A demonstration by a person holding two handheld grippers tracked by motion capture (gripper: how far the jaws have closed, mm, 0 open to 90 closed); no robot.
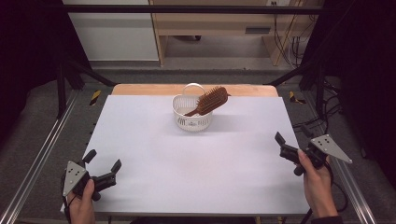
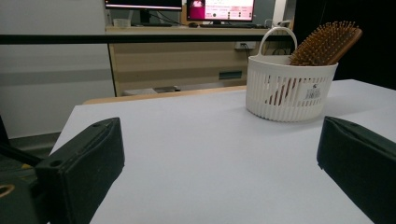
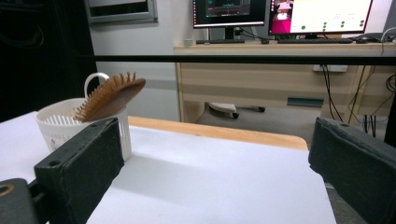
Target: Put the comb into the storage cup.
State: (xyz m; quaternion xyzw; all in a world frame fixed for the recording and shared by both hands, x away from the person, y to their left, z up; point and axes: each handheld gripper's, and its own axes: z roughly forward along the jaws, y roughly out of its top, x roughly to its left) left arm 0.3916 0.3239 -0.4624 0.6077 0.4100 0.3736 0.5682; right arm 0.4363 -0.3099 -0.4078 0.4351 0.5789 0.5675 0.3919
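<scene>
A wooden paddle hairbrush stands slanted in a small white slotted basket, handle down inside and bristled head leaning out over the rim toward the table's right. The basket, with a loop handle at its back, sits on the far middle of the white table, close to the far edge, where a strip of bare wood shows. In the left gripper view the hairbrush rises from the basket ahead and to the right; in the right gripper view the hairbrush and basket lie to the left, partly behind a jaw. The left gripper rests at the near left corner, jaws spread apart and holding nothing. The right gripper sits at the right edge, its jaws likewise wide apart and empty. Both are well apart from the basket.
</scene>
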